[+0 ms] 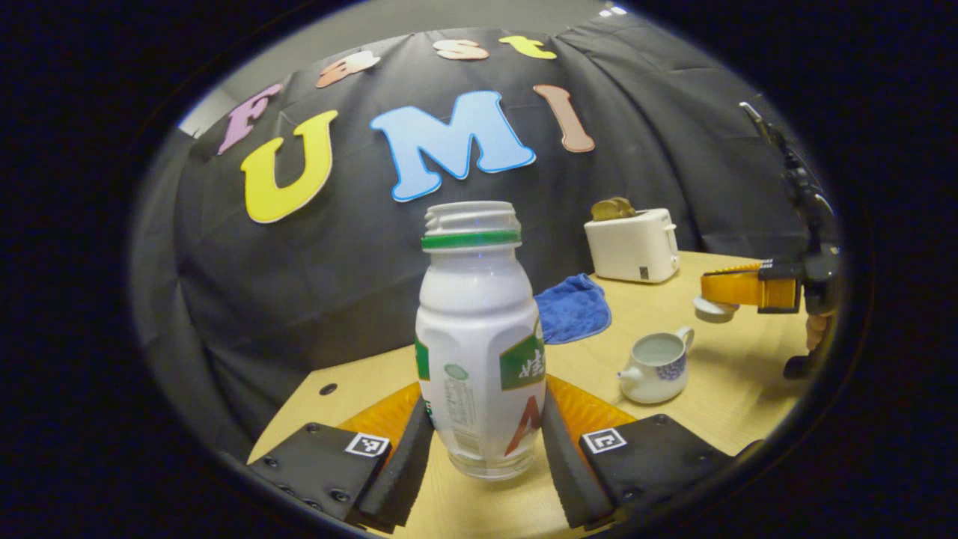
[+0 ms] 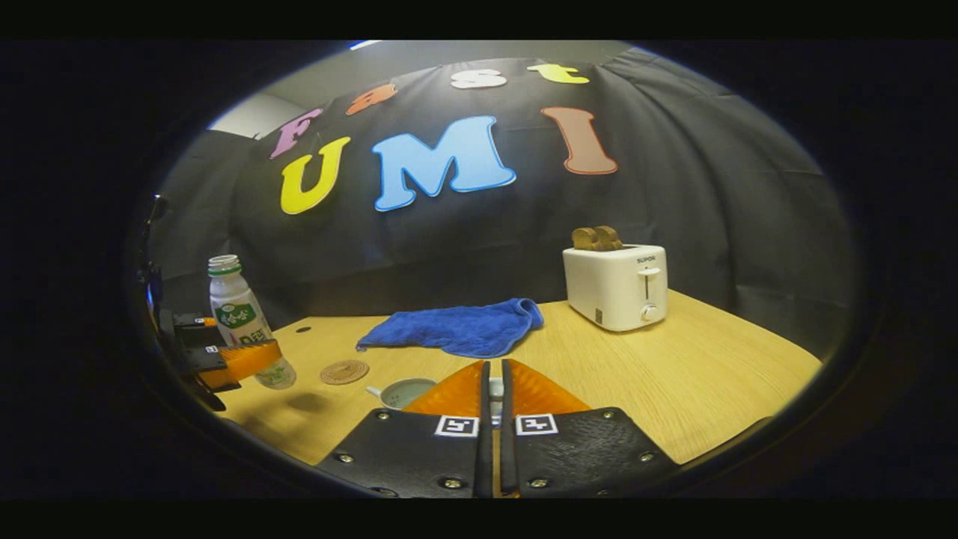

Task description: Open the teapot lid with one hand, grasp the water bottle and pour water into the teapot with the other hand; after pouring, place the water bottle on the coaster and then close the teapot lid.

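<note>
In the left gripper view, the left gripper (image 1: pixel 486 442) has both fingers pressed against the lower sides of the water bottle (image 1: pixel 479 344), which is upright, uncapped and lifted clear of the table (image 1: pixel 741 404). Just beyond it to the right the teapot (image 1: pixel 657 367) stands open on the table, with liquid apparently inside. Above and right of the pot, the right gripper (image 1: pixel 722 296) holds the teapot lid (image 1: pixel 713 308) in the air, its fingers drawn almost together around it. In the right gripper view the coaster (image 2: pixel 345 371) lies bare on the table, just right of the raised bottle. Farther back are the blue cloth (image 2: pixel 456 329) and the toaster (image 2: pixel 615 287). Judging by this, pouring looks finished, so the step in hand is placing the bottle: the next move calls for lowering it upright onto the coaster, releasing it, then bringing the lid down onto the pot.
</note>
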{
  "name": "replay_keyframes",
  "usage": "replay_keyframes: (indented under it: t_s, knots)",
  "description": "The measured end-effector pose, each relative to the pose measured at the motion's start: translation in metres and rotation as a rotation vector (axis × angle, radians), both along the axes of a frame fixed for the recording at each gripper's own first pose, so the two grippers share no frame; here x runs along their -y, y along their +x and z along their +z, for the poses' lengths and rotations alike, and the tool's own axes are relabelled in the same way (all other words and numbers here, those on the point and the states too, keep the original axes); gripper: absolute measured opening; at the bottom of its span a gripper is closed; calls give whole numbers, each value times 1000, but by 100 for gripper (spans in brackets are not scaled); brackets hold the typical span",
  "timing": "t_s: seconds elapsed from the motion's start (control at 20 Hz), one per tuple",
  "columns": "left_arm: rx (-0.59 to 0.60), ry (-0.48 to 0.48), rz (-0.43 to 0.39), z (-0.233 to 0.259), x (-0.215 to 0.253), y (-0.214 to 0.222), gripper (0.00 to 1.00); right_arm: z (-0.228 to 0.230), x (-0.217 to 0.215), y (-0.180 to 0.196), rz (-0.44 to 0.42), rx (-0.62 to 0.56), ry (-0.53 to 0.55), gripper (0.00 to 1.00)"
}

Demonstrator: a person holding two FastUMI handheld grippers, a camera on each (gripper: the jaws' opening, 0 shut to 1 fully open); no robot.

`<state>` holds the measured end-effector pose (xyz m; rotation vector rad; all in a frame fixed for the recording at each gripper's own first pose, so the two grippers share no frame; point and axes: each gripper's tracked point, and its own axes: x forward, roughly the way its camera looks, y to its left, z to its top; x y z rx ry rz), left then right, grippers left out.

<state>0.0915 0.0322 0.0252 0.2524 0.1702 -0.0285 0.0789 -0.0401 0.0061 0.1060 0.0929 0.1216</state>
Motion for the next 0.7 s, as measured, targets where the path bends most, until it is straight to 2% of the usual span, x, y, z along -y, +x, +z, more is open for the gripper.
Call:
replay_keyframes:
  t_s: [0.1,0.25,0.3,0.35,0.4,0.5,0.55,0.7]
  knots:
    - [4,-58,5,-2,-7,-6,84,5,-12,2,15,8,-21,0]
    - [12,-100,24,-2,-23,-14,72,13,-33,7,42,25,-46,4]
    - [13,-108,29,-4,-27,-16,84,13,-41,9,53,24,-51,4]
    - [15,-116,34,-3,-32,-19,84,12,-50,11,70,20,-51,4]
    - [18,-124,41,-3,-36,-20,78,11,-58,13,84,17,-49,0]
    - [22,-139,50,-3,-45,-26,81,8,-68,17,99,7,-47,4]
    - [27,-145,54,-1,-49,-28,78,6,-71,20,103,1,-48,4]
    - [33,-150,69,-1,-60,-33,78,-1,-75,25,105,-15,-57,4]
